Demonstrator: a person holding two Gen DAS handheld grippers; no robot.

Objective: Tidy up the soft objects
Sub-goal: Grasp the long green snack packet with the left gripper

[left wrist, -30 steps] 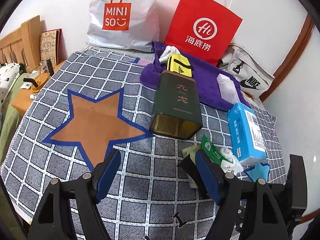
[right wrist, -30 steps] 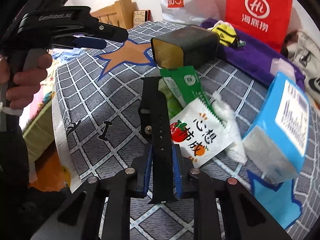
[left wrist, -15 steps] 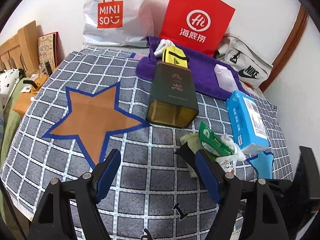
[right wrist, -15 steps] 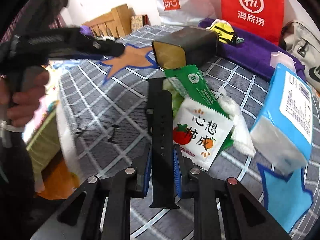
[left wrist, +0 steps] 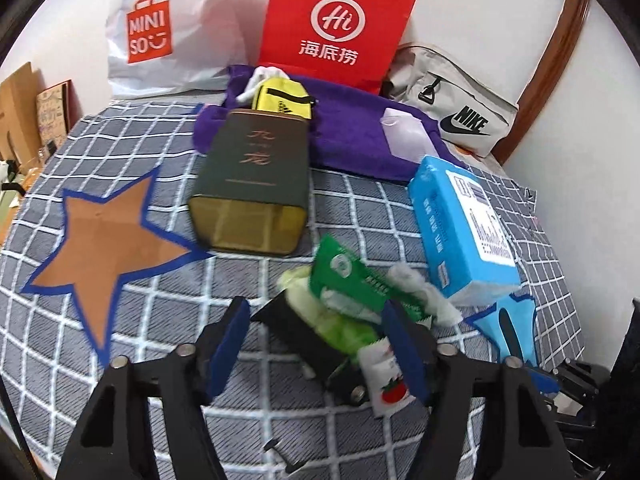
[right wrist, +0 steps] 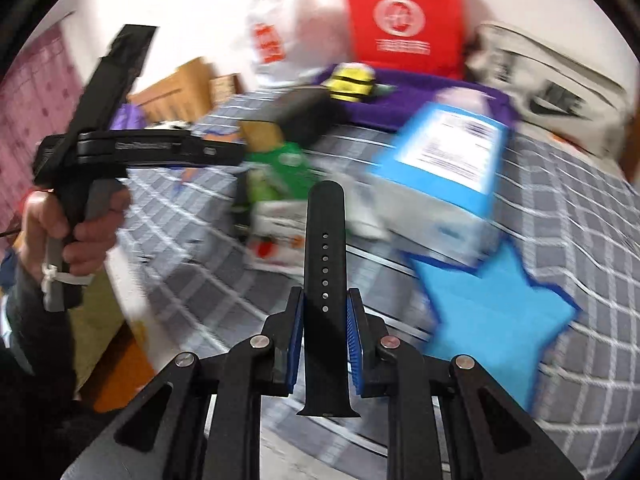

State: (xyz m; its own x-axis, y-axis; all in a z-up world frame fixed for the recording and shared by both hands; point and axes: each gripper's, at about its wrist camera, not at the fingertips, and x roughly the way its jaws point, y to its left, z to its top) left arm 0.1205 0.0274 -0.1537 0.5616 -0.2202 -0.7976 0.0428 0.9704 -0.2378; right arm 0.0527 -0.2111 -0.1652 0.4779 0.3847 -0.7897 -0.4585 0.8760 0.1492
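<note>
My right gripper (right wrist: pixel 325 338) is shut on a black perforated watch strap (right wrist: pixel 323 276) and holds it lifted above the checked bedspread. My left gripper (left wrist: pixel 320 350) is open and empty, hovering over a pile of soft packets: a green packet (left wrist: pixel 352 280), a white packet with a tomato print (left wrist: pixel 390 386), a pale green wad (left wrist: pixel 320 312) and another black strap piece (left wrist: pixel 308 346). The left gripper also shows in the right wrist view (right wrist: pixel 224 152), held in a hand. A blue tissue pack (left wrist: pixel 460 228) lies to the right of the pile.
A dark green tin (left wrist: pixel 256 188) lies on its side mid-bed. A purple towel (left wrist: pixel 348 136) behind it carries a yellow pouch (left wrist: pixel 282 98). A red bag (left wrist: pixel 336 28), a white Miniso bag (left wrist: pixel 160 36) and a grey Nike bag (left wrist: pixel 456 112) lean on the wall.
My right gripper has lifted the black strap off the bed and swung right. My left gripper has moved forward and right, over the packet pile.
</note>
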